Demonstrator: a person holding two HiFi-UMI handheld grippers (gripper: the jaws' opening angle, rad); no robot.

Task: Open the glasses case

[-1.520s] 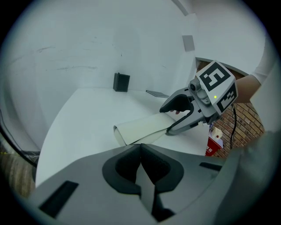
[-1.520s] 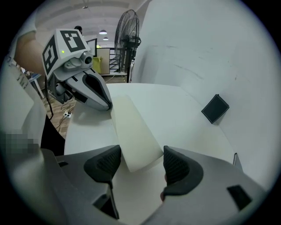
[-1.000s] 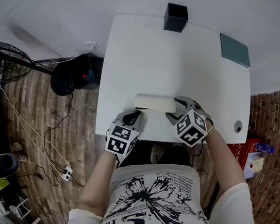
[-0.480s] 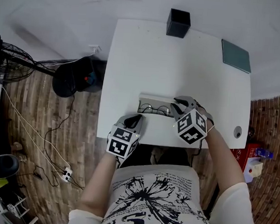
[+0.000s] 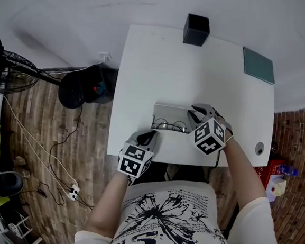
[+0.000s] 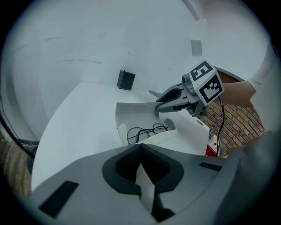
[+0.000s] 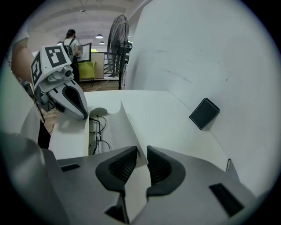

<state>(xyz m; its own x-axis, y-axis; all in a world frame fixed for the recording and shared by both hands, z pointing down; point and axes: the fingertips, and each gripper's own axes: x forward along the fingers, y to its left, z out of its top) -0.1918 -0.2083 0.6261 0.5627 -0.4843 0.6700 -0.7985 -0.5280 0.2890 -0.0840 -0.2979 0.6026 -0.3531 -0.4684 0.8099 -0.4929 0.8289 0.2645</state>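
white table point(image 5: 200, 59) bears opened glasses case point(image 5: 170, 116); shirt print point(image 5: 171, 221) unreadable.

White glasses case point(image 5: 169, 114), open, lid tilted up, dark-rimmed glasses point(image 5: 172, 126) inside, near front edge of white table point(image 5: 162, 66).

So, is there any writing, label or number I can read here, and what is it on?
Shirt: stylised lettering under the black print, too distorted to read.
Red box beside the table: white characters, too small to read.
Marker cubes, left and right: black-and-white square patterns only, no words.
Nothing else shows writing.
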